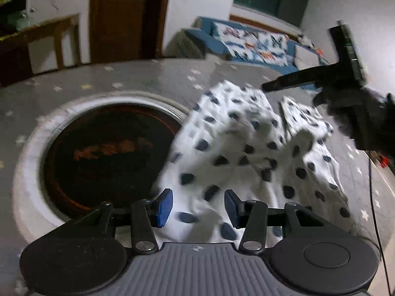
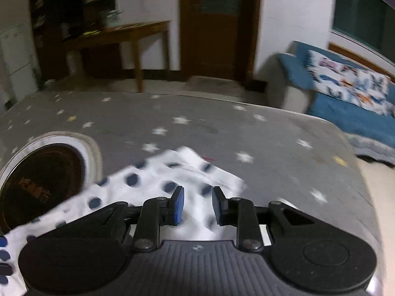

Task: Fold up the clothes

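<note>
My left gripper (image 1: 197, 206) tilts down, jaws apart over crumpled white dotted cloth (image 1: 246, 153); right gripper (image 2: 197, 206) likewise parted. Cloth lies beside the table's (image 2: 222, 128) round dark inset (image 1: 108, 155), near its right edge.

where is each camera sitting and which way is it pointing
Left wrist view: sits on the left gripper, angled down across the spotted garment and the table toward the sofa; its own open fingers show, also the gloved hand with the right gripper.
Right wrist view: sits on the right gripper, angled down over the garment's edge toward the door; its own open fingers show.
Shared: garment, starred table, round dark inset, sofa, door.
</note>
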Demonstrator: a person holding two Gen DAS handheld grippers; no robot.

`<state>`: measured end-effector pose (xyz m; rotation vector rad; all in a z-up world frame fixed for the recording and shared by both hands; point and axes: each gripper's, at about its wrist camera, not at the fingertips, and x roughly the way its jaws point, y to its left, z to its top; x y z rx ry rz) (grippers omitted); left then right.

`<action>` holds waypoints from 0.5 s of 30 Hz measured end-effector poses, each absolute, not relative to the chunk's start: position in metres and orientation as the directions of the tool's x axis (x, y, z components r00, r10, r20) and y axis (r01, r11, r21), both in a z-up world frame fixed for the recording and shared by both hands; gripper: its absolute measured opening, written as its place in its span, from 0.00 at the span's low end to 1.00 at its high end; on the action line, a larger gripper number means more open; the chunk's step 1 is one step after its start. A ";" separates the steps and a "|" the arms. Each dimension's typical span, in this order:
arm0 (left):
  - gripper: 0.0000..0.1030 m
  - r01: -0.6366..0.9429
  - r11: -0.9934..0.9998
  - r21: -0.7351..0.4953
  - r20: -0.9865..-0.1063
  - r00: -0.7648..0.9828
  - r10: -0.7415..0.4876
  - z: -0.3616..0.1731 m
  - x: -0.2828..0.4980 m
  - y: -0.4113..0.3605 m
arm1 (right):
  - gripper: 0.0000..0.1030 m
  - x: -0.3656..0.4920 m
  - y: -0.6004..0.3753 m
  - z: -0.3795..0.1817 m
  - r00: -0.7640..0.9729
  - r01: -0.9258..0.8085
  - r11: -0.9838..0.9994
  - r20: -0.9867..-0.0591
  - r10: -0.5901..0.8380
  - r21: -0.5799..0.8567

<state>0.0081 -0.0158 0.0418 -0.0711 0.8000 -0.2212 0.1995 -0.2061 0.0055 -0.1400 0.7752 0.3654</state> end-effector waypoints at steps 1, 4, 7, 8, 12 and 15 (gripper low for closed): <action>0.50 0.158 0.978 -0.135 -0.701 0.683 -0.207 0.043 0.006 -0.012 | 0.29 0.207 -0.196 0.002 0.640 -0.379 0.925 -0.715 0.283 0.027; 0.53 0.130 0.986 -0.106 -0.697 0.697 -0.166 0.043 0.001 -0.003 | 0.29 0.229 -0.179 -0.009 0.593 -0.363 0.926 -0.741 0.316 0.104; 0.53 0.120 0.987 -0.107 -0.710 0.686 -0.160 0.037 0.000 0.004 | 0.35 0.242 -0.168 -0.017 0.574 -0.334 0.932 -0.755 0.317 0.138; 0.53 0.121 0.986 -0.110 -0.714 0.681 -0.163 0.035 0.000 0.006 | 0.39 0.246 -0.166 -0.020 0.568 -0.324 0.936 -0.762 0.311 0.141; 0.53 0.138 0.983 -0.124 -0.724 0.665 -0.185 0.028 -0.004 0.007 | 0.42 0.258 -0.158 -0.029 0.562 -0.276 0.953 -0.784 0.263 0.121; 0.51 0.154 0.980 -0.122 -0.725 0.661 -0.194 0.024 -0.009 0.004 | 0.40 0.264 -0.151 -0.034 0.572 -0.251 0.963 -0.787 0.231 0.100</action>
